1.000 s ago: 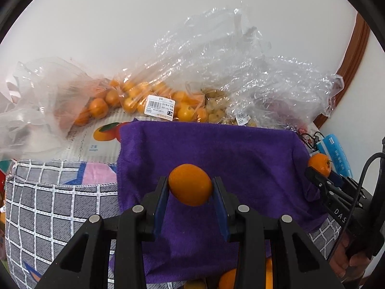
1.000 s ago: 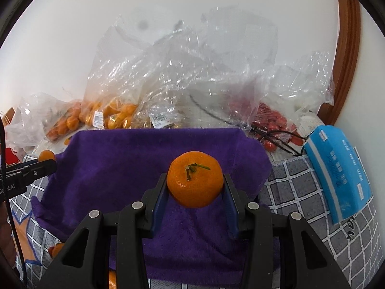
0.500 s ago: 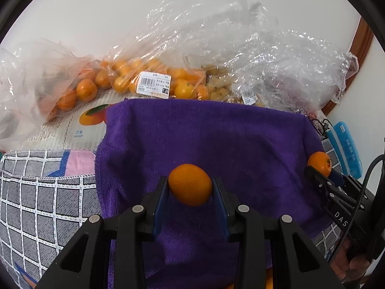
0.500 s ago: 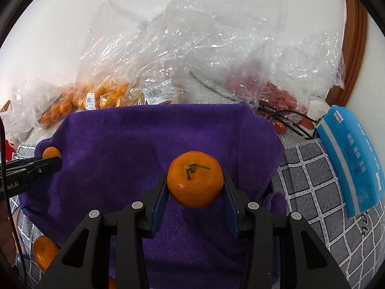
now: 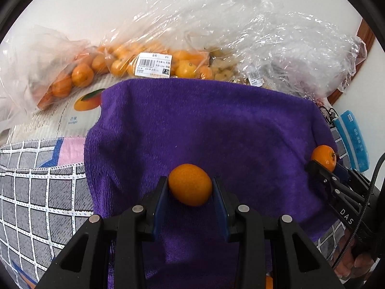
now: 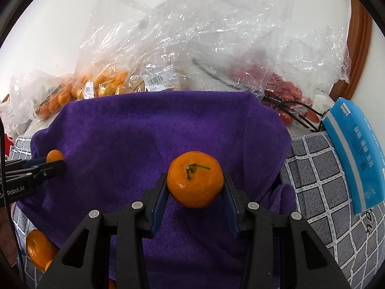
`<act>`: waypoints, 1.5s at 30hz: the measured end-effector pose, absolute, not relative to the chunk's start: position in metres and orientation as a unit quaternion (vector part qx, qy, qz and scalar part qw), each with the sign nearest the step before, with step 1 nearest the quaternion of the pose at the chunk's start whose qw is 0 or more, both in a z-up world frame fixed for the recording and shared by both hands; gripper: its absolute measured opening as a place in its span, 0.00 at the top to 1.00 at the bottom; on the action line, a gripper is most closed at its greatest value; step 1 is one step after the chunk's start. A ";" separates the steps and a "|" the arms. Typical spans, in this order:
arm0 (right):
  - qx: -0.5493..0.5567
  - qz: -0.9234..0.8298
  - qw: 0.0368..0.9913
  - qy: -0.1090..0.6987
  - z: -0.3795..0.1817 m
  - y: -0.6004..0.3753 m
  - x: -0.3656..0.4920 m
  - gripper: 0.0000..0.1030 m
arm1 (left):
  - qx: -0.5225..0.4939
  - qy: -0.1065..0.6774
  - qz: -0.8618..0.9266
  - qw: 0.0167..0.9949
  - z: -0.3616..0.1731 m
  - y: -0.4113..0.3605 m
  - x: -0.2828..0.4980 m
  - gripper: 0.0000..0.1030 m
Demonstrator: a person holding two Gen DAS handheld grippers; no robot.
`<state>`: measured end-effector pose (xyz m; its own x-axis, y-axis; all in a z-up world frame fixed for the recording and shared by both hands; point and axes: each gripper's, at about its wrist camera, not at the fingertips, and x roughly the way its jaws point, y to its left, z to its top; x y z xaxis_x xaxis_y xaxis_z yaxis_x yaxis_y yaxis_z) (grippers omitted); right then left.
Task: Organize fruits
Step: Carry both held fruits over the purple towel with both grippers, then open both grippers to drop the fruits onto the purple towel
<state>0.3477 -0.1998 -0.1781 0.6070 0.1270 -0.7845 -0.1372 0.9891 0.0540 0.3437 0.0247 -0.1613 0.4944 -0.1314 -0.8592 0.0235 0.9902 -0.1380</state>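
Note:
My left gripper (image 5: 190, 190) is shut on a small smooth orange kumquat (image 5: 190, 184), held just above a purple towel (image 5: 204, 130). My right gripper (image 6: 195, 187) is shut on a larger tangerine (image 6: 195, 178) with a short green stem, also over the purple towel (image 6: 156, 132). In the left wrist view the right gripper and its tangerine (image 5: 323, 154) show at the towel's right edge. In the right wrist view the left gripper's kumquat (image 6: 55, 156) shows at the towel's left edge.
Clear plastic bags of small oranges (image 5: 115, 65) and red fruit (image 6: 286, 91) pile up behind the towel against a white wall. A blue packet (image 6: 356, 154) lies right on the grey checked cloth (image 6: 320, 183). A loose tangerine (image 6: 38, 248) lies near the towel's lower left corner.
Both grippers have sunk toward the purple towel with their fruit still gripped. The towel now fills more of each view and the bags sit higher.

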 end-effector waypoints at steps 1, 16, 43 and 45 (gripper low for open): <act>-0.006 0.074 0.896 0.439 -0.179 -0.199 0.348 0.58 | -0.055 0.503 -0.045 0.861 -0.163 0.025 0.344 0.66; -0.017 0.078 0.901 0.427 -0.166 -0.197 0.338 0.39 | -0.050 0.504 -0.039 0.861 -0.150 0.024 0.332 0.54; 0.015 0.027 0.933 0.358 -0.060 -0.210 0.173 0.11 | -0.055 0.390 -0.024 0.919 -0.049 0.028 0.170 0.49; 0.016 0.026 0.935 0.353 -0.059 -0.210 0.163 0.11 | -0.057 0.387 -0.029 0.920 -0.048 0.028 0.159 0.49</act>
<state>0.1629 -0.2102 -0.0588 0.7494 0.0609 -0.6594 -0.0376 0.9981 0.0494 0.1585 0.0285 -0.0478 0.6994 -0.0979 -0.7080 0.0100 0.9918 -0.1272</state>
